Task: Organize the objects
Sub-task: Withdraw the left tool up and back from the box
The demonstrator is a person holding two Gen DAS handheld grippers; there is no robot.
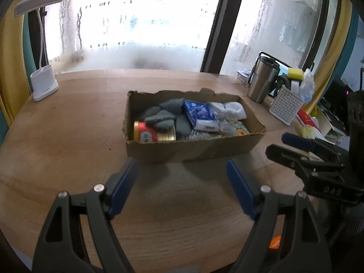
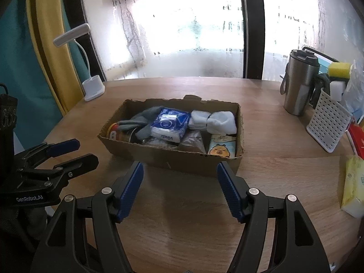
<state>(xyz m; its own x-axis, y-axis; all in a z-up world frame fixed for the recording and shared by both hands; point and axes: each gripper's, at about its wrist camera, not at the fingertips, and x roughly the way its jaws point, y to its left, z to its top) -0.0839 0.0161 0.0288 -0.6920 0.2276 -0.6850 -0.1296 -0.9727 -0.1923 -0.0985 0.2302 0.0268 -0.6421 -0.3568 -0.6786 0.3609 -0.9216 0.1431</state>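
Note:
A torn cardboard box (image 1: pixel 193 152) (image 2: pixel 182 161) stands mid-table. It holds a red and gold can (image 1: pixel 154 134) (image 2: pixel 113 132), grey socks (image 1: pixel 168 116) (image 2: pixel 141 118), a blue tissue pack (image 1: pixel 200 113) (image 2: pixel 170 122), white socks (image 1: pixel 229 110) (image 2: pixel 213 118) and a cartoon tissue pack (image 2: pixel 221 147). My left gripper (image 1: pixel 182 173) is open and empty, just in front of the box. My right gripper (image 2: pixel 179 177) is open and empty, also in front of the box. Each gripper shows in the other's view, the right (image 1: pixel 293 145) and the left (image 2: pixel 68 154).
A white desk lamp (image 1: pixel 43 84) (image 2: pixel 93 86) stands at the back left. A steel tumbler (image 1: pixel 261 82) (image 2: pixel 298 84), a white perforated basket (image 1: pixel 286 107) (image 2: pixel 327 122) with sponges, a red box (image 2: pixel 357 136) and a yellow tissue pack (image 2: pixel 352 186) are on the right. A window is behind.

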